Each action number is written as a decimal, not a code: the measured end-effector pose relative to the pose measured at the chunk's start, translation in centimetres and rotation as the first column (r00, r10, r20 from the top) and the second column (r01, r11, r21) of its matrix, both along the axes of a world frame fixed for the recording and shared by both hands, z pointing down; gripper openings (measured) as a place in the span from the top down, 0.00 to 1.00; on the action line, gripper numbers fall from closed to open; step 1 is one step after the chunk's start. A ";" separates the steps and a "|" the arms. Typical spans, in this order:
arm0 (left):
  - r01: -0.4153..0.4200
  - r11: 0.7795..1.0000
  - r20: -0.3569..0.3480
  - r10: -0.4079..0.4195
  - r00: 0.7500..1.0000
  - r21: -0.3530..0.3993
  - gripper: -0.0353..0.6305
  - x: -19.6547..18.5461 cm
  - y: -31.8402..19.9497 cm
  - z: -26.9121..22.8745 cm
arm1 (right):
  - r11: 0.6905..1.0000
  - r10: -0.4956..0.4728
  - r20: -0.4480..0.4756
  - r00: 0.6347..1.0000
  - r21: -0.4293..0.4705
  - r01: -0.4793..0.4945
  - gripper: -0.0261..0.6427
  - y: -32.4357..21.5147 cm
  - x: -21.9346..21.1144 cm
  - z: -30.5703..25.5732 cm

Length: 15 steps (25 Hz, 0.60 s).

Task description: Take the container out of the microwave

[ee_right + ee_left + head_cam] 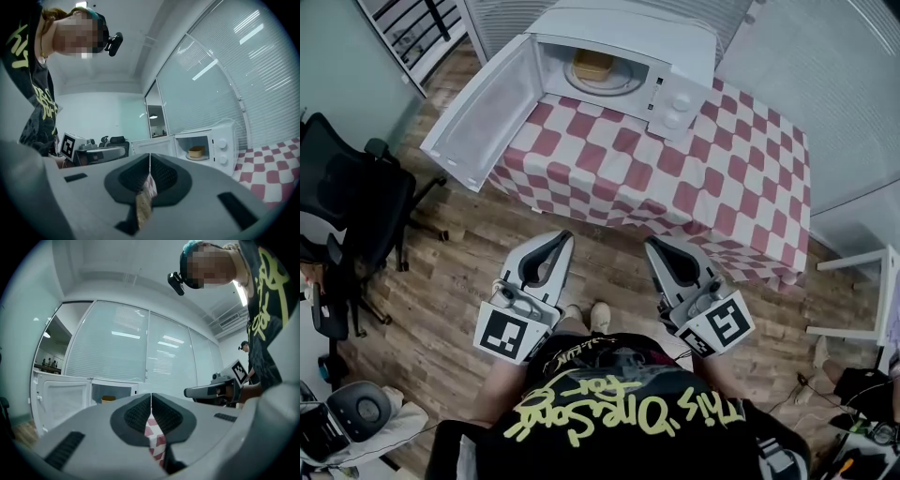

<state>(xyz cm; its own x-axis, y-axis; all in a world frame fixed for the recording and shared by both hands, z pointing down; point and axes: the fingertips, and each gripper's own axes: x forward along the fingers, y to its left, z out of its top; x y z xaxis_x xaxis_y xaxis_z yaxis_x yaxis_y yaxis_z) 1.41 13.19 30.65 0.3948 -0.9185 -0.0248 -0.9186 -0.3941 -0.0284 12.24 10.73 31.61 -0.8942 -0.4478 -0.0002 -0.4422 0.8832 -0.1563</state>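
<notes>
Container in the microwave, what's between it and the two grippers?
The head view shows wooden floor, then checked tablecloth, between the left gripper, the right gripper and the container. The microwave door stands open.

Bright, even ceiling light; sharp focus (fisheye edges dark, warped).

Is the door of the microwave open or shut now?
Open. The microwave door stands swung out to the left of the microwave, and the yellow container inside the cavity is in plain sight.
</notes>
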 end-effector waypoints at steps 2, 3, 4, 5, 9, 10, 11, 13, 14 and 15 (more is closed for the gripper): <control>0.011 1.000 -0.033 -0.012 0.999 -0.010 0.93 0.5 0.0 -0.3 | 1.000 -0.006 -0.002 1.000 -0.003 0.006 0.94 0.1 0.2 0.1; 0.019 1.000 -0.048 -0.019 0.999 -0.016 0.93 0.6 0.0 -0.4 | 1.000 -0.011 -0.003 1.000 -0.004 0.011 0.94 0.1 0.3 0.2; 0.025 0.999 -0.055 -0.027 0.998 -0.022 0.93 0.7 0.1 -0.3 | 1.000 -0.016 -0.004 1.000 -0.005 0.016 0.94 0.1 0.3 0.3; 0.031 0.999 -0.057 -0.032 0.998 -0.026 0.93 0.7 0.1 -0.2 | 1.000 -0.020 -0.005 1.000 -0.007 0.020 0.94 0.1 0.2 0.4; 0.038 0.998 -0.063 -0.041 0.997 -0.050 0.93 0.6 0.4 0.8 | 0.999 -0.035 -0.001 0.999 -0.027 0.035 0.94 0.3 -0.1 0.8; 0.040 0.998 -0.063 -0.043 0.997 -0.053 0.93 0.5 0.4 0.9 | 0.999 -0.042 -0.003 0.999 -0.027 0.042 0.94 0.3 -0.3 0.8; 0.042 0.998 -0.063 -0.045 0.997 -0.051 0.93 0.4 0.3 0.9 | 0.999 -0.049 -0.006 0.999 -0.025 0.049 0.94 0.2 -0.5 0.9; 0.047 0.998 -0.064 -0.049 0.997 -0.043 0.93 0.2 0.0 0.6 | 0.998 -0.059 -0.011 0.998 -0.020 0.059 0.94 -0.2 -0.9 0.8; 0.046 0.998 -0.064 -0.049 0.997 -0.037 0.93 0.0 -0.3 0.4 | 0.998 -0.062 -0.008 0.998 -0.020 0.062 0.94 -0.3 -1.2 0.7; 0.044 0.998 -0.062 -0.046 0.997 -0.034 0.93 -0.1 -0.5 0.4 | 0.998 -0.063 -0.004 0.998 -0.019 0.063 0.94 -0.5 -1.4 0.6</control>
<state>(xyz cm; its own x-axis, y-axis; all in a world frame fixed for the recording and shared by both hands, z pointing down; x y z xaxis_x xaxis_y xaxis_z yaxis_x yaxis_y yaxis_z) 1.33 12.69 31.00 0.3516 -0.9360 -0.0182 -0.9351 -0.3520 0.0417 10.86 10.27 32.21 -0.9206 -0.3904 0.0114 -0.3864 0.9063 -0.1713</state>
